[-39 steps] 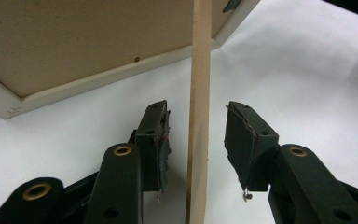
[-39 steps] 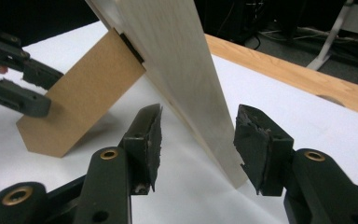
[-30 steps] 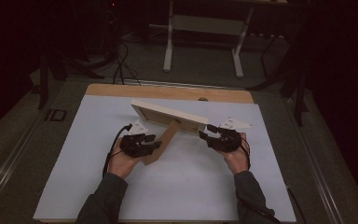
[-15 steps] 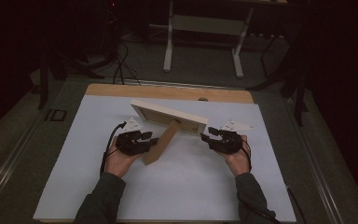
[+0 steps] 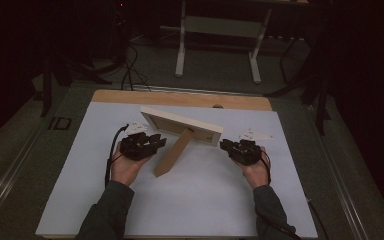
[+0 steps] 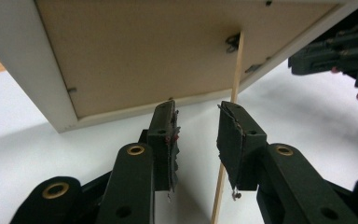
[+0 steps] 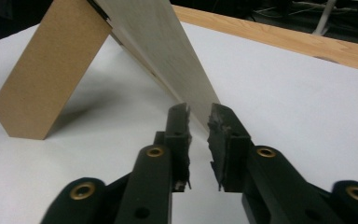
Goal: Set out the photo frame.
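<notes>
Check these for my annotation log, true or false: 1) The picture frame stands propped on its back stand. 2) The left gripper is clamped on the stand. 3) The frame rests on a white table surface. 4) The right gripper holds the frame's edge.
1) True: the picture frame leans on its cardboard stand.
2) False: the left gripper is open, its jaws apart with nothing between them, just below the frame's back.
3) True: the white table surface carries it.
4) False: the right gripper has a gap between its jaws and grips nothing, close to the frame's edge.
</notes>
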Available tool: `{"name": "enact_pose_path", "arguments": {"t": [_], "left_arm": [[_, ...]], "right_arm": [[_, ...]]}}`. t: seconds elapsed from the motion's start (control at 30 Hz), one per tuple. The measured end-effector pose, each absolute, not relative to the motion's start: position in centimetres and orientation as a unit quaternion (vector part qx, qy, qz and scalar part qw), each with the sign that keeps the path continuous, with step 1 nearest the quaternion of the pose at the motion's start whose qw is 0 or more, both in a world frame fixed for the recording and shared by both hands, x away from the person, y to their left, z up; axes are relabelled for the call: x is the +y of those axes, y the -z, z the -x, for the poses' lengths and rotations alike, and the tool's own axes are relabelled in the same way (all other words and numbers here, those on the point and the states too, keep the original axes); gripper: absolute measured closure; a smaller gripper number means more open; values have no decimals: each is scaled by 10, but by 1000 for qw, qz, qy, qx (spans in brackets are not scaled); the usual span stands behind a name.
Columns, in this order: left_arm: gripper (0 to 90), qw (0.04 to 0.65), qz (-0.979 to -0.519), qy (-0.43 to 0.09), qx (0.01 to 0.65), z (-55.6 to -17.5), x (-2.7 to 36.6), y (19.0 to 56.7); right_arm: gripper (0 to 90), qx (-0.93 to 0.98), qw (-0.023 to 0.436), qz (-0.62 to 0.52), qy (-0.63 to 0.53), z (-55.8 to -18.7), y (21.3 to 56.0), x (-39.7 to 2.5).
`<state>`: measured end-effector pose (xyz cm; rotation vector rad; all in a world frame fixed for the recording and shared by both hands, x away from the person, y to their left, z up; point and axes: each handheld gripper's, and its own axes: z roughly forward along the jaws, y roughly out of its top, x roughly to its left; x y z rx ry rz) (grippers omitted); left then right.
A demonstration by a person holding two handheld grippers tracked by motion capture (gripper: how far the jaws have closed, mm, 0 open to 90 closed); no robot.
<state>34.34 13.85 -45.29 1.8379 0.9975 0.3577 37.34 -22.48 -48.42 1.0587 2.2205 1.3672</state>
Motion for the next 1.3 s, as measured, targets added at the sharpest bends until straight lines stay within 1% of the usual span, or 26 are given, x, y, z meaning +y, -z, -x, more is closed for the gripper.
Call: {"name": "enact_pose_path", "arguments": {"t": [0.13, 0.2, 0.27, 0.4, 0.57, 0.8, 0.93, 1.07, 1.3], "left_arm": [[687, 488, -752, -150, 416, -346, 138, 448], [694, 489, -748, -160, 420, -346, 138, 446], [710, 489, -742, -171, 426, -347, 137, 444], [745, 489, -736, -176, 433, -350, 137, 442], [784, 479, -742, -183, 431, -353, 135, 441], [900, 473, -742, -186, 437, -359, 133, 441], [900, 470, -744, -189, 435, -361, 130, 439], [900, 468, -744, -193, 436, -364, 128, 437], [900, 463, -742, -203, 440, -368, 126, 432]], "right_arm": [[875, 777, 164, -375, -479, -374, 484, -226], [893, 775, 167, -380, -478, -375, 483, -226], [895, 773, 168, -383, -477, -377, 482, -226], [895, 769, 169, -388, -479, -380, 478, -225], [897, 766, 171, -391, -480, -384, 476, -223], [899, 759, 185, -401, -479, -387, 474, -221], [900, 765, 191, -395, -471, -389, 474, -218], [899, 757, 186, -404, -479, -391, 473, -218], [899, 754, 189, -403, -483, -392, 467, -215]]}}
